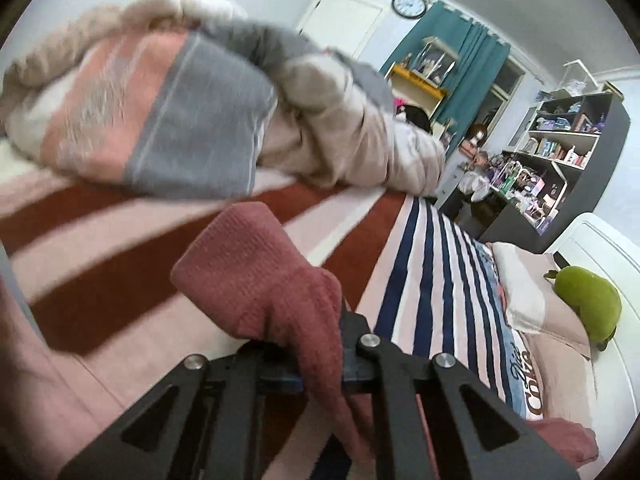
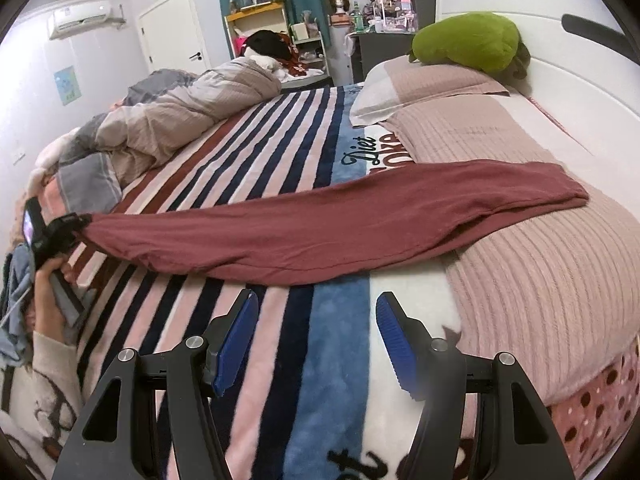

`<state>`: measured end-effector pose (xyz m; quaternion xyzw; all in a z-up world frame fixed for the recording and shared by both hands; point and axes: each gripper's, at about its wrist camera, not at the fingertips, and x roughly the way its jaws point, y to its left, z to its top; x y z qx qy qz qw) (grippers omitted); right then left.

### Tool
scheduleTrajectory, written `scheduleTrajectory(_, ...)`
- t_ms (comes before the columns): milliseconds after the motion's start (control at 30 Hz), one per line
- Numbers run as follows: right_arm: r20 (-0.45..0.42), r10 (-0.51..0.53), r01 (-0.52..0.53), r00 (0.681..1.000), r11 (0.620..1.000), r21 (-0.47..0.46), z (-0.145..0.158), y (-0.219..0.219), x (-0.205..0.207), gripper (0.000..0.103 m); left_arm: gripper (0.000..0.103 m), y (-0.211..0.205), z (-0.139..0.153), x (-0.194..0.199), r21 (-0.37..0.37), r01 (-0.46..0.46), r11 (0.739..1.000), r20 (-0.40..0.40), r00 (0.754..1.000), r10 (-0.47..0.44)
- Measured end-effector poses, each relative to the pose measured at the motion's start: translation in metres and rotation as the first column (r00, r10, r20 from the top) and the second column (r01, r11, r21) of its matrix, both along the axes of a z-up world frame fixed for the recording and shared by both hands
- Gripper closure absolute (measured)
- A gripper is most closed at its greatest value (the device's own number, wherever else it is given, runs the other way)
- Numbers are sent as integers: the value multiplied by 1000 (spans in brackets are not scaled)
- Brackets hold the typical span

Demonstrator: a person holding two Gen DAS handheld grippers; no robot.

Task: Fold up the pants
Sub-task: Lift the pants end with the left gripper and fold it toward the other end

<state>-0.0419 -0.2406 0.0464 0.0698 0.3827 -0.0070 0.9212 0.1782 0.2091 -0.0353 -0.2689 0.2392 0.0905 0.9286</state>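
Note:
The dark red pants [image 2: 320, 232] lie stretched in a long band across the striped blanket [image 2: 256, 148] on the bed, one end resting on the pink ribbed cover near the pillows. My left gripper [image 1: 320, 364] is shut on the other end of the pants [image 1: 264, 276], which bunches up over its jaws. It also shows in the right wrist view [image 2: 66, 226] at the far left, holding that end just above the blanket. My right gripper [image 2: 316, 340] is open and empty, just short of the near edge of the pants at their middle.
A crumpled beige and grey duvet [image 2: 168, 120] lies along the far side of the bed. Pillows [image 2: 424, 84] and a green plush toy [image 2: 468, 44] sit by the white headboard [image 2: 560, 76]. Shelves and a desk [image 1: 560, 160] stand beyond the bed.

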Motion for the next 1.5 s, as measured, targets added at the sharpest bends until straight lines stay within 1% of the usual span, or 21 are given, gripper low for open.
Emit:
scheduleTrajectory(167,7,12,-12,1000,1000,17,4,13,-7,46,96,22,34,-6,86,-62,994,40,997,59)
scheduleTrajectory(233,10,21,-22,1000,999,25,6,18,-8,46,96,25,41,-4,113,-47,993,36,998,43)
scheduleTrajectory(367,10,33,-33,999,999,16,8,28,-8,46,96,2,47,5,151,113,982,23,993,-118)
scheduleTrajectory(500,3,37,-37,999,999,3,10,33,-6,46,96,-51,59,5,181,287,941,56,952,-302)
scheduleTrajectory(567,4,35,-35,999,999,1,12,34,-5,46,96,-81,70,7,194,365,911,77,920,-385)
scheduleTrajectory(600,5,34,-34,999,999,1,12,34,-5,46,96,-99,75,8,200,412,889,90,896,-435)
scheduleTrajectory(633,8,31,-31,999,1000,2,13,34,-3,46,96,-119,80,10,210,469,858,98,863,-496)
scheduleTrajectory(667,11,29,-29,1000,1000,3,13,35,-2,46,96,-133,83,10,219,498,839,102,843,-528)
scheduleTrajectory(767,16,19,-19,1000,1000,6,13,33,0,46,96,-182,78,13,253,600,759,82,768,-635)
scheduleTrajectory(833,16,13,-13,1000,1000,7,12,32,1,46,96,-207,66,18,258,652,713,46,729,-683)
scheduleTrajectory(867,14,8,-8,1000,1000,5,11,30,2,46,96,-223,56,21,266,684,679,16,701,-713)
scheduleTrajectory(933,12,-3,3,1000,1000,4,9,25,4,46,96,-247,39,25,274,727,629,-35,662,-749)
scheduleTrajectory(1000,13,-14,14,1000,1000,8,7,20,6,46,96,-265,25,27,259,761,594,-76,629,-773)
scheduleTrajectory(1100,17,-33,33,999,999,15,2,15,7,46,96,-296,-3,24,264,814,517,-149,564,-812)
scheduleTrajectory(1133,18,-38,38,999,999,18,-1,13,8,46,96,-306,-15,24,256,838,482,-186,532,-826)
scheduleTrajectory(1167,17,-41,41,999,999,22,-3,12,9,46,96,-314,-24,22,241,855,460,-210,509,-835)
scheduleTrajectory(1267,6,-47,47,999,998,36,-12,10,12,46,96,-328,-44,21,215,887,408,-272,456,-848)
scheduleTrajectory(1333,-4,-46,46,999,998,46,-18,9,15,46,93,-331,-48,21,217,893,394,-300,446,-844)
scheduleTrajectory(1400,-10,-46,47,999,998,48,-22,9,16,46,82,-332,-49,23,183,903,390,-303,429,-851)
scheduleTrajectory(1433,-14,-45,46,999,998,50,-24,9,17,46,64,-329,-47,23,160,907,389,-295,420,-858)
scheduleTrajectory(1500,-19,-43,44,999,998,54,-28,9,20,46,40,-321,-35,22,133,910,393,-258,414,-873)
